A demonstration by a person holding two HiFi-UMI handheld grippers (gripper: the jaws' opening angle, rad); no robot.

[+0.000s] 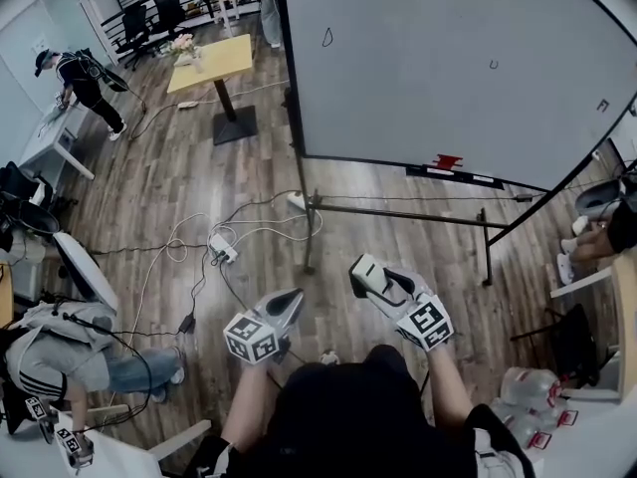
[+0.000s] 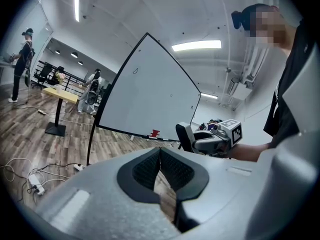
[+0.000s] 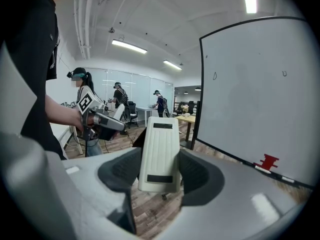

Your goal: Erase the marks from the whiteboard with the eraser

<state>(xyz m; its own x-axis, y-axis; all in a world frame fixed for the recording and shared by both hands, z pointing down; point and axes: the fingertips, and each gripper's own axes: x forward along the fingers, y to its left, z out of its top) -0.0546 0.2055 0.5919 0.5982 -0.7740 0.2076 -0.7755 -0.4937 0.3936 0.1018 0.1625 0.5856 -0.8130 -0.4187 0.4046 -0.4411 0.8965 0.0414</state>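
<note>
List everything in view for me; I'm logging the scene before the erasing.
whiteboard: one, white, on a dark stand ahead
marks: at least three, dark, scattered on the whiteboard
red object: one, on the whiteboard's tray
table: one, yellow top, left of the whiteboard
power strip: one, white, with cables on the wood floor
bottles: several, clear, lower right
other people: two, one standing far left, one crouched lower left
eraser: one, white, held in the right gripper
left gripper: grey, fingers shut, empty
right gripper: grey, fingers shut on the eraser

We've got the whiteboard [image 1: 448, 58] far right, the eraser [image 1: 369, 274] in the right gripper [image 1: 364, 279] near us, the left gripper [image 1: 292, 300] just left of it, the table [image 1: 211, 63] far left
</note>
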